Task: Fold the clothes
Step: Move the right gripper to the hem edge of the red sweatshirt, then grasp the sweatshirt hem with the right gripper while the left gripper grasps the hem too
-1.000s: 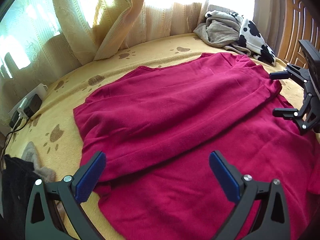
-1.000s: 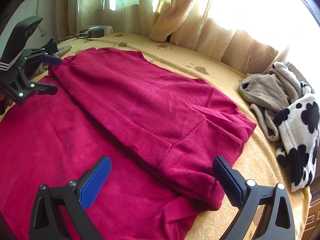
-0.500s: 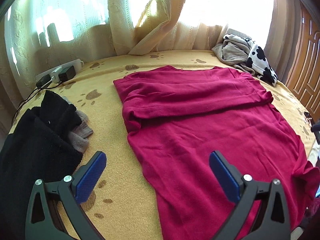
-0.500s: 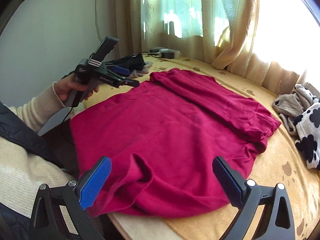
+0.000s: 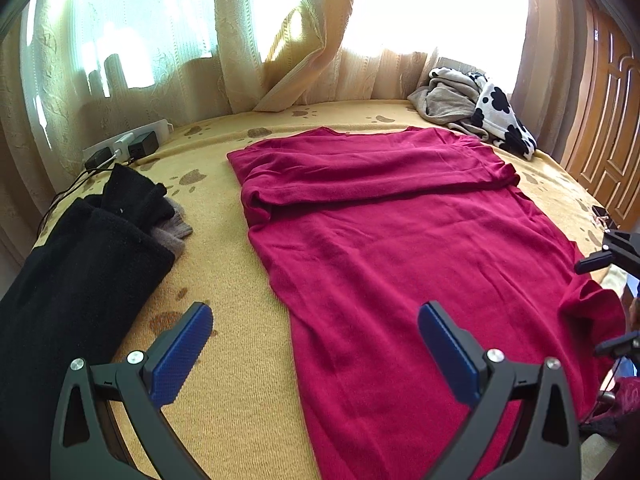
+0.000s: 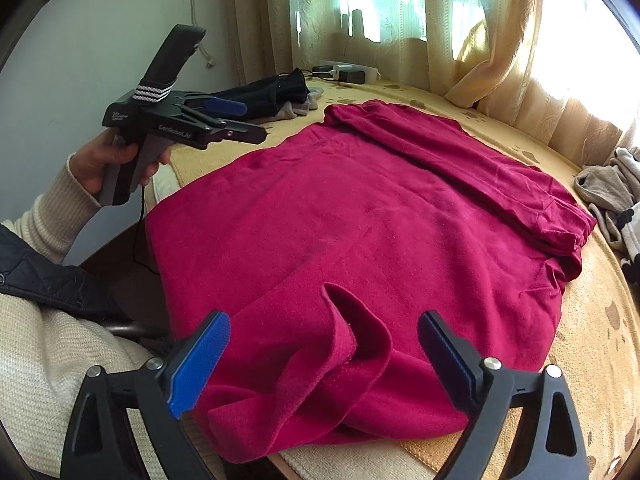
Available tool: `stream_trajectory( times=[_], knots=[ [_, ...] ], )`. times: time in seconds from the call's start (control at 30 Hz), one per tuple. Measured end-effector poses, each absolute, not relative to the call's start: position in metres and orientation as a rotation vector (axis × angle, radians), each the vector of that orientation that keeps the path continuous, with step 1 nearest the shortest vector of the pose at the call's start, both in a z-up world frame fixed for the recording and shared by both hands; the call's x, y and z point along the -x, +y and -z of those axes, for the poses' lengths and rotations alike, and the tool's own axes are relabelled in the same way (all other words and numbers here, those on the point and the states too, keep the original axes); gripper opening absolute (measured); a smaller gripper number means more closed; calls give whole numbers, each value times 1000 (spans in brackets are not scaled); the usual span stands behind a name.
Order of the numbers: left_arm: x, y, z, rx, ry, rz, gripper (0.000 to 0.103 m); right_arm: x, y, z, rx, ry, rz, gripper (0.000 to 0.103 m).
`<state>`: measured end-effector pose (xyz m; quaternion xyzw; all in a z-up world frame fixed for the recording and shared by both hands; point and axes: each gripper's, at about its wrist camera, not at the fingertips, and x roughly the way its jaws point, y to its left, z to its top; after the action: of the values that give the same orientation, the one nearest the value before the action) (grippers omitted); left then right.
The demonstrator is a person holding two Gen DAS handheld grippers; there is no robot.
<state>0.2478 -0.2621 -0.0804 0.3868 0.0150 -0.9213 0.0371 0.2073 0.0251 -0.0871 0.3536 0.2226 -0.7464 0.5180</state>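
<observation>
A crimson sweater (image 5: pixel 400 248) lies spread on the yellow paw-print bedcover (image 5: pixel 236 280), its far part folded over toward me. It also shows in the right wrist view (image 6: pixel 380 232), where its near hem is rumpled at the bed edge. My left gripper (image 5: pixel 314 350) is open and empty above the sweater's near left edge; it is also seen from the right wrist (image 6: pixel 240 122). My right gripper (image 6: pixel 324 354) is open and empty, with the rumpled hem (image 6: pixel 344 344) between its fingers, untouched. It also shows at the left view's right edge (image 5: pixel 610 304).
A black garment (image 5: pixel 72 264) with grey socks (image 5: pixel 172 232) lies at the left. A grey and cow-print pile (image 5: pixel 476 108) sits at the far right. A power strip with chargers (image 5: pixel 128 146) lies by the curtains (image 5: pixel 280 40). A wooden door (image 5: pixel 604 112) stands right.
Both grippers have pulled back from the folded far part to the near side of the bed. The right gripper has come low over the rumpled hem. The sweater has not moved.
</observation>
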Motion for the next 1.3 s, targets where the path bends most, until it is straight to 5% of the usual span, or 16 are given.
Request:
stream_trajectory(
  times=[0.1, 0.17, 0.33, 0.8, 1.3],
  knots=[
    [-261, -265, 83, -1193, 79, 2827, 103, -200, 26, 95, -894, 533, 1822, 49],
    [-268, -267, 85, -1198, 96, 2824, 103, -198, 27, 99, -910, 539, 1829, 46],
    [-287, -271, 90, -1209, 139, 2817, 103, -198, 32, 100, -911, 542, 1857, 19],
    [-378, -266, 85, -1445, 90, 2894, 103, -212, 92, 69, -880, 386, 2039, 12],
    [-415, -274, 139, -1594, 920, 2927, 103, -229, 118, 54, -848, 311, 2102, 12]
  ],
)
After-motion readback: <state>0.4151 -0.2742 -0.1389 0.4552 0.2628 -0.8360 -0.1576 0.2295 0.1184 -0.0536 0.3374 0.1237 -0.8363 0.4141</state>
